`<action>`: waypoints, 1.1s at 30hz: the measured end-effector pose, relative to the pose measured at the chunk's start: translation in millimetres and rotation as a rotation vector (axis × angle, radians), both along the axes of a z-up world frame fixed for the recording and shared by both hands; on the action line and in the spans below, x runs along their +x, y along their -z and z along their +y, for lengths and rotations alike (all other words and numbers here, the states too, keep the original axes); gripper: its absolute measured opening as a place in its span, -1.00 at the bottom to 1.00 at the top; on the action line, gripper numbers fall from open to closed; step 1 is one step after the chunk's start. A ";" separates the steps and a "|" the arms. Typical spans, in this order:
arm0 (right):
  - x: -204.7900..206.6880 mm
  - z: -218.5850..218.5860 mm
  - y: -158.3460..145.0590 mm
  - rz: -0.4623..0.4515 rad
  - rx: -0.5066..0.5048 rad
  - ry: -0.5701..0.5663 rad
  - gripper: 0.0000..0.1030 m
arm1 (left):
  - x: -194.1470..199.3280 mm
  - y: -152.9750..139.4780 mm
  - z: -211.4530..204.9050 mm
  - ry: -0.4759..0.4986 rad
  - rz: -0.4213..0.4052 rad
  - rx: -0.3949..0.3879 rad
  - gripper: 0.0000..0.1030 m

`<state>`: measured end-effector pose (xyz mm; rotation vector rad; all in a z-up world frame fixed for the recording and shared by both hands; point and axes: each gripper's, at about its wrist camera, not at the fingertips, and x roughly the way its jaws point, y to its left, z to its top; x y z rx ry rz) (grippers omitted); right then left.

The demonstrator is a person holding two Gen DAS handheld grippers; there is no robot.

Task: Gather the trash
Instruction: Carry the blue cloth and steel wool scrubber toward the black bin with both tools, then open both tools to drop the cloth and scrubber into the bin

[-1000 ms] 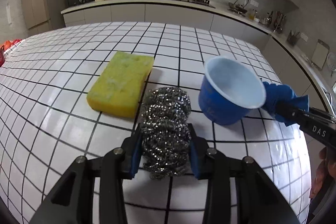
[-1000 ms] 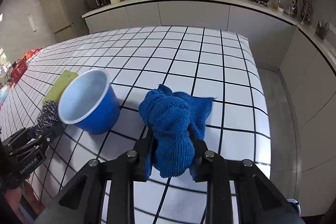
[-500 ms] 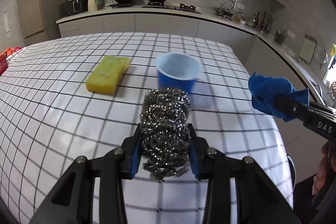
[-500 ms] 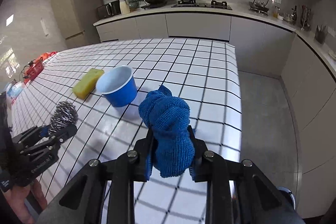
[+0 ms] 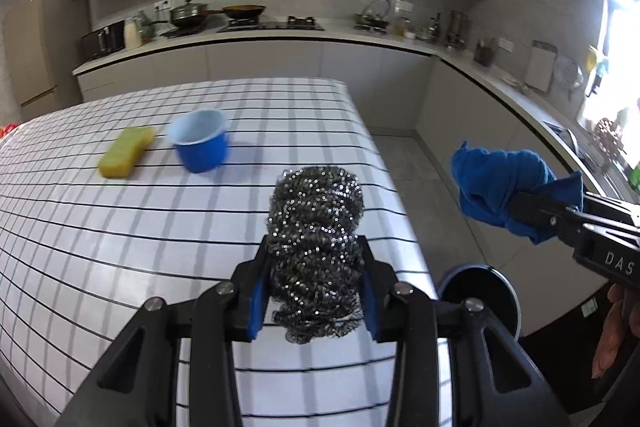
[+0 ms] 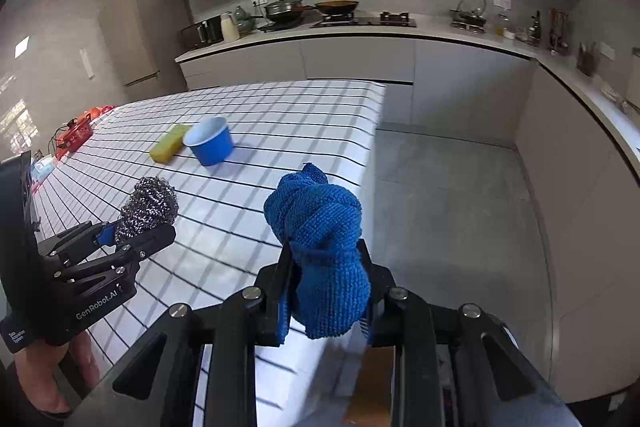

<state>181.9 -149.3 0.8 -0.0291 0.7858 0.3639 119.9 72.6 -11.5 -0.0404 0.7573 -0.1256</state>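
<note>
My left gripper (image 5: pixel 314 291) is shut on a steel wool scrubber (image 5: pixel 316 227) and holds it in the air above the near right part of the checked table (image 5: pixel 120 227). It also shows in the right wrist view (image 6: pixel 148 203). My right gripper (image 6: pixel 326 291) is shut on a bunched blue cloth (image 6: pixel 320 227), held past the table's right edge; the cloth shows in the left wrist view (image 5: pixel 500 187) too. A blue cup (image 5: pixel 199 145) and a yellow sponge (image 5: pixel 126 151) stand on the table far off.
A round black bin (image 5: pixel 478 291) stands on the floor below the table's right edge. Grey floor (image 6: pixel 460 207) lies to the right, with kitchen counters (image 6: pixel 360 39) behind and along the right. Red items (image 6: pixel 76 135) sit at the table's far left.
Both grippers have lifted and pulled back from the cup and sponge, carrying the scrubber and cloth toward the table's right edge. The bin has come into view.
</note>
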 end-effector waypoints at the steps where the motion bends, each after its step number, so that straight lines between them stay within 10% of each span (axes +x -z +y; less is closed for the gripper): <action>1: -3.6 -9.6 -1.5 -0.001 0.000 0.005 -0.45 | -2.3 -1.0 -8.1 0.009 -0.001 -0.002 -0.23; 33: -63.7 -218.6 73.9 0.098 -0.046 0.043 -0.45 | -42.1 70.2 -206.4 0.223 0.127 0.012 -0.23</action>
